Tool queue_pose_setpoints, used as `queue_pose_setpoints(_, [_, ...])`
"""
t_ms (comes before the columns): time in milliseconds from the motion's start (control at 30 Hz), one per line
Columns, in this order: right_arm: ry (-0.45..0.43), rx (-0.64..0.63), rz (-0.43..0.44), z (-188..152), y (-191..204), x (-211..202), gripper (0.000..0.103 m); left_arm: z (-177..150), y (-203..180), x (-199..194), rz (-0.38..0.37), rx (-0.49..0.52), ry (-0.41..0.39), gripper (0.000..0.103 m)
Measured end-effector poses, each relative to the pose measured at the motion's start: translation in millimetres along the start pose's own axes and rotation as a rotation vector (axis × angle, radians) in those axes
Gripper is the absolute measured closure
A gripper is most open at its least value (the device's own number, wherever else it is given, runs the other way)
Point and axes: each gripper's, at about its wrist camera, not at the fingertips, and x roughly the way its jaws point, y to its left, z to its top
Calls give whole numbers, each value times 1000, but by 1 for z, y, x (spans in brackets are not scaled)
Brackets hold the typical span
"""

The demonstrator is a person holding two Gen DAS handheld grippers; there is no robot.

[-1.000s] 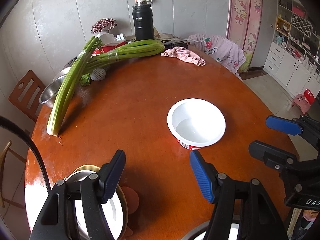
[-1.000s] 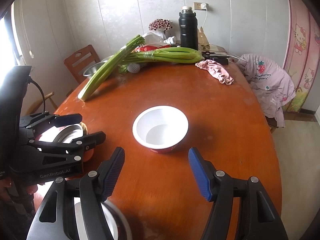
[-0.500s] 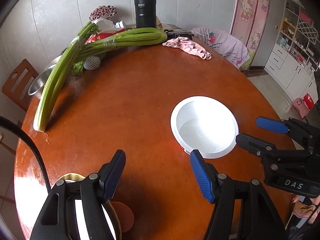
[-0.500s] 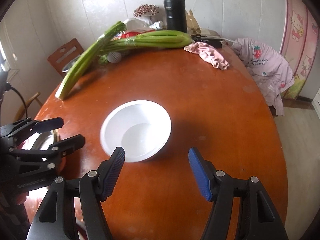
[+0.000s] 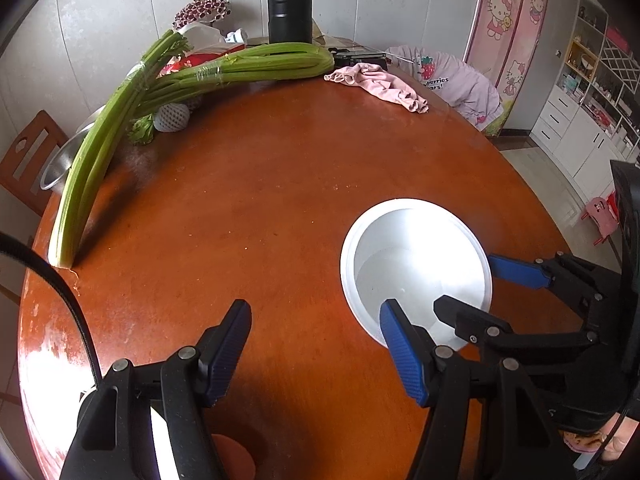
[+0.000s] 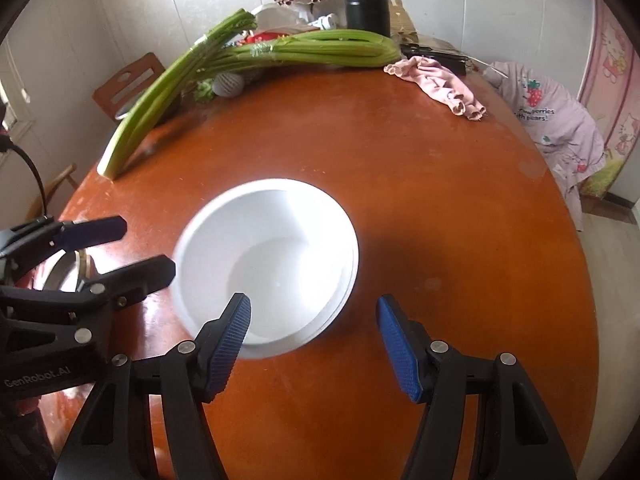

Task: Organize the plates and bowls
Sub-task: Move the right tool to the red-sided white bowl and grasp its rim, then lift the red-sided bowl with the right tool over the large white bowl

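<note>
Apparently right gripper (image 6: 314, 334) straddles white bowl (image 6: 266, 264) rim

The bowl (image 6: 276, 264) sits on the table (image 6: 460, 208) toward its near edge, between my left gripper (image 6: 132, 248) and my right gripper (image 6: 314, 334). Celery (image 5: 224, 74), flask (image 5: 289, 4) and cloth (image 5: 378, 84) lie along the far edge.

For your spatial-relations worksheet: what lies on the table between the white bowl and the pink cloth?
Nothing: in the right wrist view, only bare table runs from the white bowl to the pink cloth.
</note>
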Motion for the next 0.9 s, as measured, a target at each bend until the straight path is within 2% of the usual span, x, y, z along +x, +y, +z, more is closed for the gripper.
queue_pose_setpoints(167, [10,-6,38,-2,1,5,36,5,2,12,-14,-16,26,37])
queue_pose_setpoints(500, [43,-96,95,-15,30,7,36,0,-7,32,-46,-1,87,37])
queue_pose_setpoints(667, [56,-107,149,-21,44,5,35,-5,-11,34,-66,14,118,37])
queue_pose_setpoints(900, [60,-114,170,-29,58,0,35,-13,-14,33,-79,27,142,37])
